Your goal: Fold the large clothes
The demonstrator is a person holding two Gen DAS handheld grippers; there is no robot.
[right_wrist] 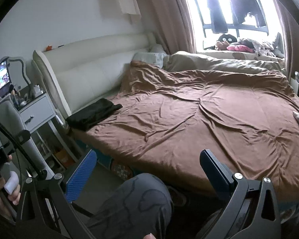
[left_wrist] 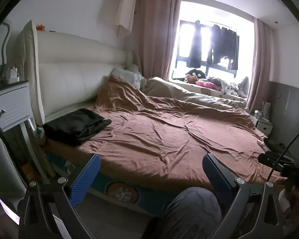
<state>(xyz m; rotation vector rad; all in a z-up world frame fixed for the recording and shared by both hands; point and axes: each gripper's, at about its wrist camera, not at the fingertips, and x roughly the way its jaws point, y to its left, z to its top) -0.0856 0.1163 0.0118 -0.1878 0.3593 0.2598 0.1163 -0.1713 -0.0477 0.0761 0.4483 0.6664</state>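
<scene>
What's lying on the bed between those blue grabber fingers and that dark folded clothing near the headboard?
Only wrinkled brown bedspread separates the left gripper from the dark folded garment; the right wrist view shows the same.

Dark folded garment (left_wrist: 76, 124), a flat rumpled stack at the bed's near corner beside the headboard

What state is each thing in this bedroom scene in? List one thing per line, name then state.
Left gripper: open, holding nothing.
Right gripper: open, holding nothing.
Black garment: folded, lying on the bed's near corner by the headboard.
Brown bedspread: spread over the bed, wrinkled.
Curtains: drawn open.
Dark clothes: hanging at the window.
Nightstand drawer: closed.
</scene>
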